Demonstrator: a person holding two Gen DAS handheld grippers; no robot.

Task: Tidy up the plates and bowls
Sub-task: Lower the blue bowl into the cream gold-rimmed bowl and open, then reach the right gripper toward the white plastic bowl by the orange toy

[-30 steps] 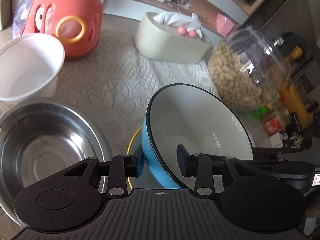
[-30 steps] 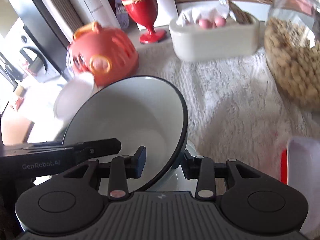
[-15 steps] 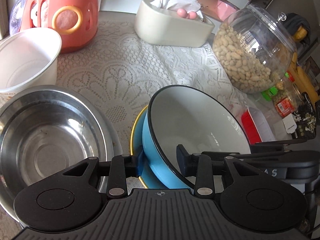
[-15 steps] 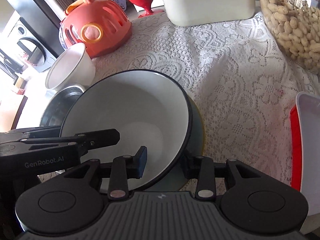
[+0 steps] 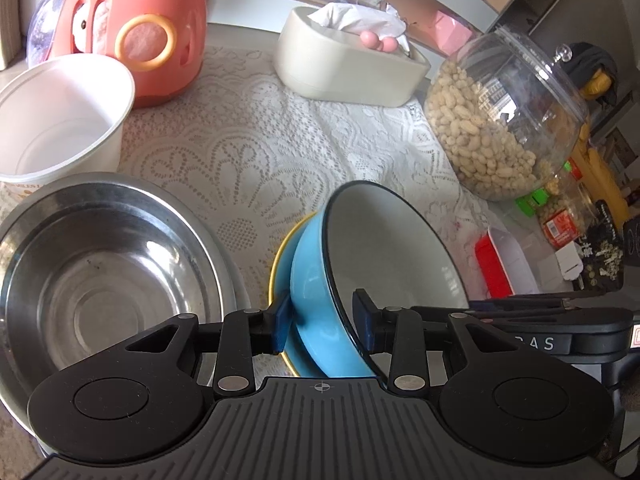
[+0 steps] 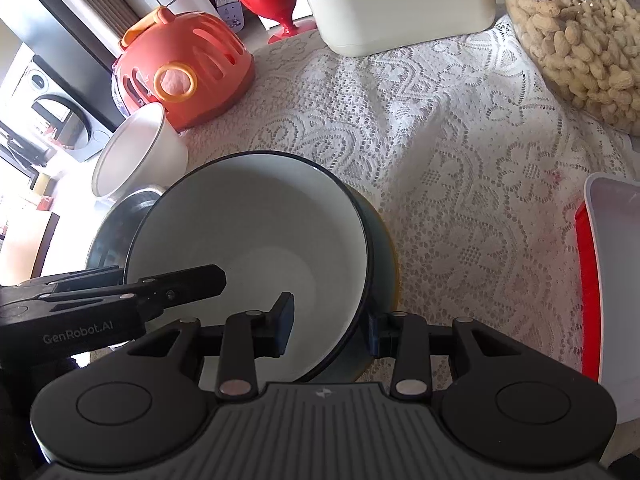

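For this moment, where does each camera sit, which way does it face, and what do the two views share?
Left wrist: on the left gripper, looking steeply down past its fingers, which straddle the blue bowl rim; steel bowl on the left; the right gripper enters from the right.
Right wrist: on the right gripper, aimed steeply down across the bowl's white inside, its fingers straddling the near rim; the left gripper enters from the left.
Shared: the blue bowl, white tub, tissue box, peanut jar, lace cloth.
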